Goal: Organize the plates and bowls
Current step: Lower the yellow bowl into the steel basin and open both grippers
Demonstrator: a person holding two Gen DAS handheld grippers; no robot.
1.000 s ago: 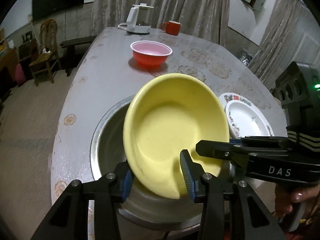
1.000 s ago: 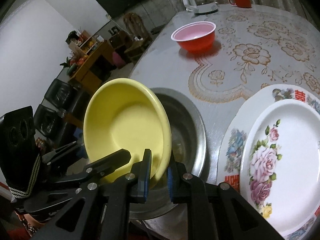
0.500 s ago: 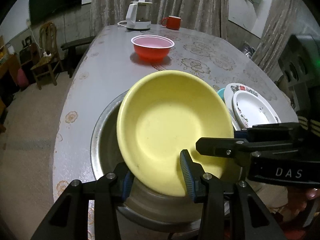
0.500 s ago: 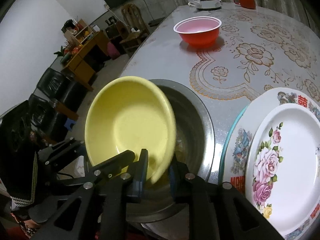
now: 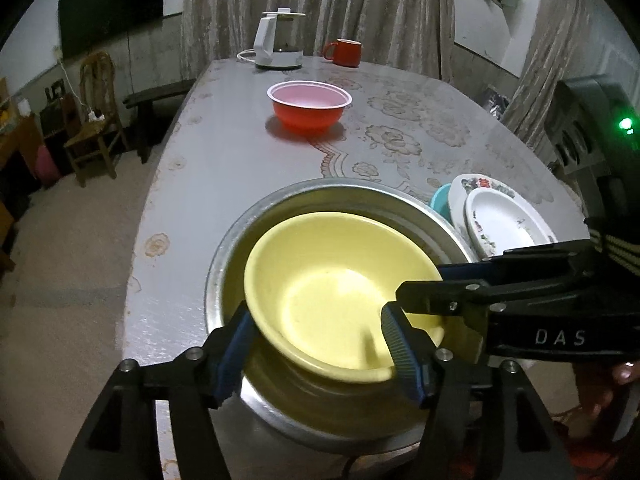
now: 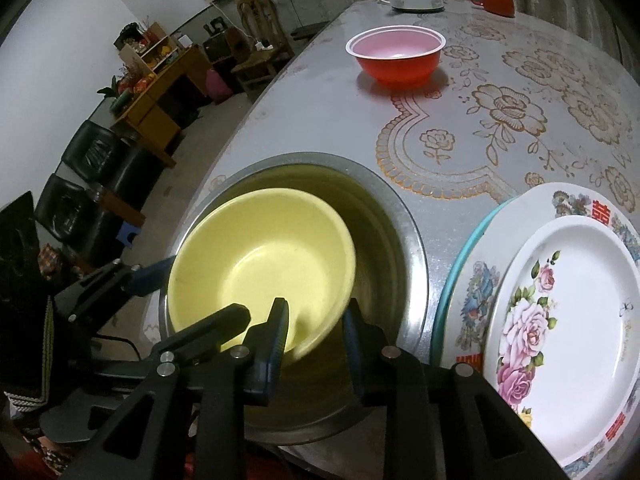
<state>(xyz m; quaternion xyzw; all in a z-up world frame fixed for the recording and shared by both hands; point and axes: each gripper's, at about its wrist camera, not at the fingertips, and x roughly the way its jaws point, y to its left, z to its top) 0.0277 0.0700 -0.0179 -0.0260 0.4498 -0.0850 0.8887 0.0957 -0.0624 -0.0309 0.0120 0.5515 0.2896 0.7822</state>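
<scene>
A yellow bowl [image 5: 340, 292] lies inside a large steel basin [image 5: 332, 192] at the table's near edge; it shows in the right wrist view too [image 6: 260, 264], in the basin [image 6: 404, 240]. My left gripper [image 5: 320, 340] is open, its fingers straddling the bowl's near rim. My right gripper [image 6: 316, 332] is open, with the bowl's rim between its fingers; it appears in the left wrist view [image 5: 460, 280]. A red bowl [image 5: 309, 105] stands farther back. Stacked flowered plates [image 6: 560, 312] lie right of the basin.
A white kettle [image 5: 276, 42] and a red mug [image 5: 344, 53] stand at the table's far end. Wooden chairs [image 5: 94, 120] and a bench stand on the floor to the left. The table's left edge runs close to the basin.
The yellow bowl has gone from tilted and held above the basin to lying inside it. My right gripper has opened and let go of the rim. Both grippers have dropped lower.
</scene>
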